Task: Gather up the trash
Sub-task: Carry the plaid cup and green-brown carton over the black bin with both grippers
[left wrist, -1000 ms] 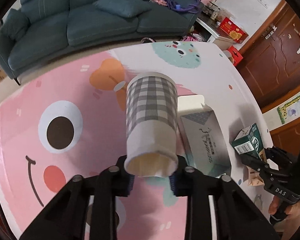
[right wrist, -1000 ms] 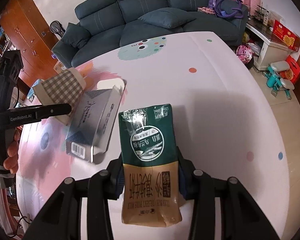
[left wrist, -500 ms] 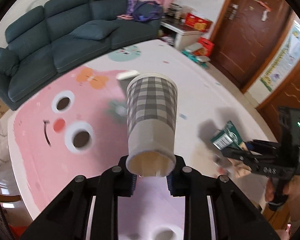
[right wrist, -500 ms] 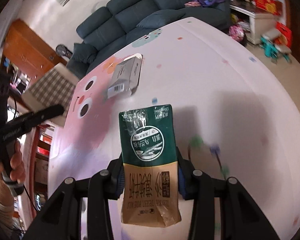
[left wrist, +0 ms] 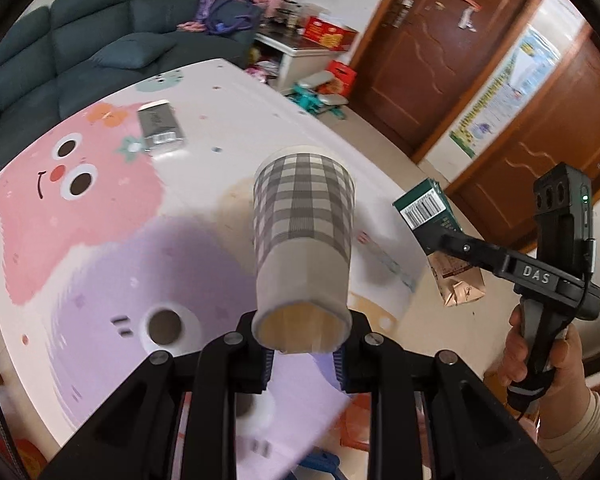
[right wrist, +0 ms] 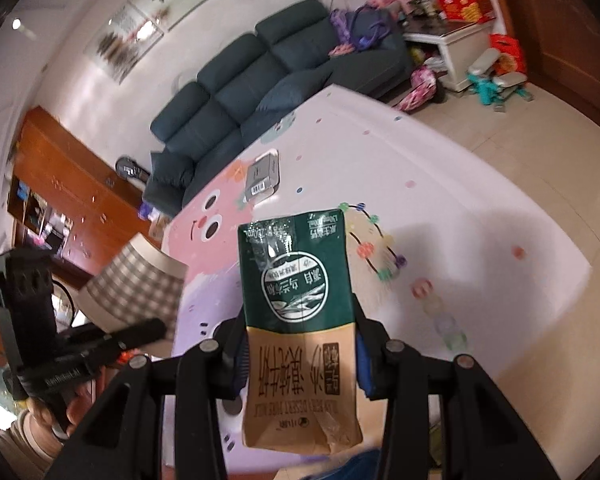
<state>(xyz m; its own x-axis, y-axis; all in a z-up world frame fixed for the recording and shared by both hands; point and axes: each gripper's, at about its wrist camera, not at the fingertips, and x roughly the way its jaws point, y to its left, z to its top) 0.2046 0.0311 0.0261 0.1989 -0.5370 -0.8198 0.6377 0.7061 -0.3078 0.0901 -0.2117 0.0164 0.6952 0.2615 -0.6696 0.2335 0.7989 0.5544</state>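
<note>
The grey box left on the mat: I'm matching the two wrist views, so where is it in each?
Left wrist: grey box upper left, on the mat above the pink face.
Right wrist: grey box centre, above the milk carton.
Shared landmark: dark sofa behind it.

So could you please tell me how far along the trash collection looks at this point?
Partway. Two pieces are already off the play mat: the left claw is clamped on the checked paper cup, and the right claw is clamped on the green milk carton. Neither is binned; no bin is in view. The grey box lies uncollected on the mat near the sofa.
</note>
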